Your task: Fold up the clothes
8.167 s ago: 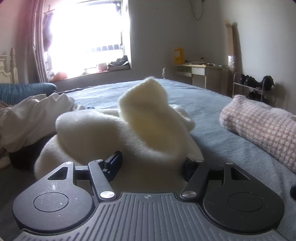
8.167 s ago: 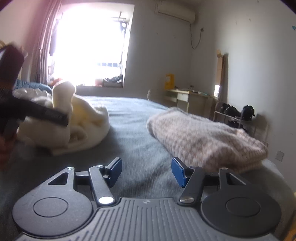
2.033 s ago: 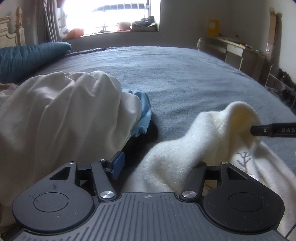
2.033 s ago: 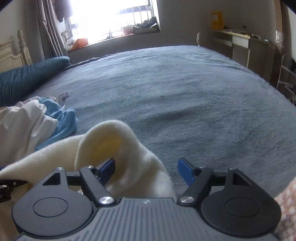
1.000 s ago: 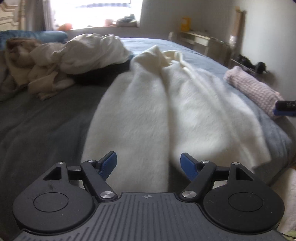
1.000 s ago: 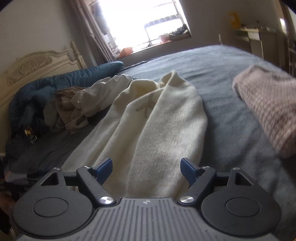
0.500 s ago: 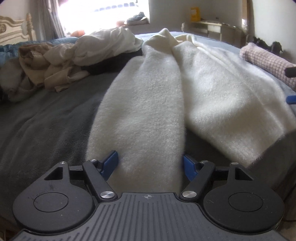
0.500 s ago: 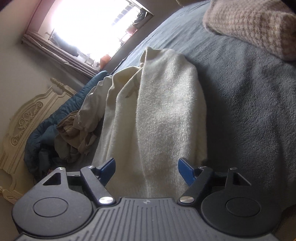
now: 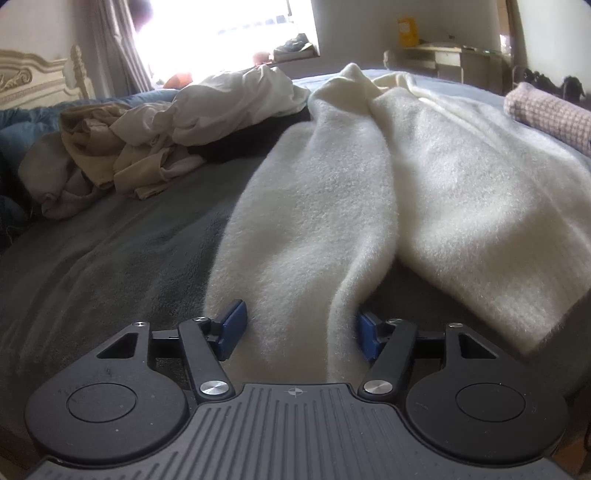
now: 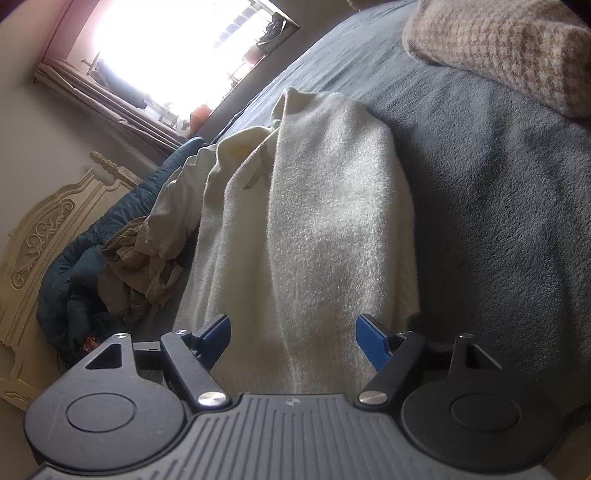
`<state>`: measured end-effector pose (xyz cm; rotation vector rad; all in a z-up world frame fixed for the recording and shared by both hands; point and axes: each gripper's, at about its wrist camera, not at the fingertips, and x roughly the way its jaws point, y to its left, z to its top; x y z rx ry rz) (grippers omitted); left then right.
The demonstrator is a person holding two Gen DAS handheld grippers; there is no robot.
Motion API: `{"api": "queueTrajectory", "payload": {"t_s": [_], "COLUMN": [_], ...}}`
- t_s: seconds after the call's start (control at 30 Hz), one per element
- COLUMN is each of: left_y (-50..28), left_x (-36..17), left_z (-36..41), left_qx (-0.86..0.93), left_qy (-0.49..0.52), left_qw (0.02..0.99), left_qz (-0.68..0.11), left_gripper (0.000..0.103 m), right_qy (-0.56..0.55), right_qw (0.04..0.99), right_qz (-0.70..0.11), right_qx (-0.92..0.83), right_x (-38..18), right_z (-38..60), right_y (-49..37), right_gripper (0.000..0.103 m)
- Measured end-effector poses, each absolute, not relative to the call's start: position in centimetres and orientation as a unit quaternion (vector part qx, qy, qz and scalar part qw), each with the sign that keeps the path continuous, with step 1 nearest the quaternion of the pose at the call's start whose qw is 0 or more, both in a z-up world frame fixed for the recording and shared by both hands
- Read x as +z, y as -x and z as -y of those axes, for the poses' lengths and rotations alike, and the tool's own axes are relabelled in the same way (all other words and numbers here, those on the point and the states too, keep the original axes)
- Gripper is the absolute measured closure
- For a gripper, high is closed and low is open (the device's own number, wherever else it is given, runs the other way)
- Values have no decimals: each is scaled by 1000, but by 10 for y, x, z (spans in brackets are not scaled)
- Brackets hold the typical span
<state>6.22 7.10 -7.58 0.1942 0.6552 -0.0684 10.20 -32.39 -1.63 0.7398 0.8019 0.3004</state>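
Bedroom setup on my end: big bed (image 9: 110, 258) with a dark grey fuzzy cover, bright window (image 9: 221, 29) at the back, carved cream headboard (image 10: 44, 236) off to the left. So the cream sweater (image 9: 332, 184) is stretched out lengthwise across the bed, its near end reaching right to both of my tongs. My left gripper (image 9: 299, 328) is spread wide, with a strip of the sweater's near edge lying between the blue pads (image 9: 232, 326), not pinched. Same deal on the right gripper (image 10: 293, 338): wide open, sweater hem sitting between the fingers, nothing clamped. Just left of the sweater there's a rumpled pile of beige and white clothes (image 9: 147, 140). A pink checked folded piece (image 10: 509, 48) sits on the right, apart from the sweater.
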Motion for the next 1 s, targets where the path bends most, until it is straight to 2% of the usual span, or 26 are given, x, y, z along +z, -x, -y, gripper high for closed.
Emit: {"api": "queueTrajectory", "payload": {"t_s": [0.03,0.1,0.3,0.4,0.73,1.0], "left_y": [-62,-61,-59,-62,-105,-179], "left_x": [-75,-70,-56,-48,-24,-4], "left_z": [-73,-79,-96,-104,-149,-196], "left_qx": [-34,-37,-38,-26,15,92], "left_qy": [-86,-65,-12,-3,30,16], "left_qw": [943,946,953,958,967,973], "left_qz": [-319,-315,-301,-287,-253,-212], "left_gripper": [48,63,77,81,85,86], "right_qy": [-350,-349,-353,-353,-347,-341], "right_qw": [844,844,844,843,844,846], "right_qz": [-381,-381,-383,-385,-389,-393], "right_qx": [142,140,132,130,125,114], "right_x": [-16,-16,-16,-15,-15,-17], "right_z": [324,324,328,327,326,323], "right_y": [-102,-102,-102,-103,-111,-126], "right_gripper": [25,25,25,25,25,25]}}
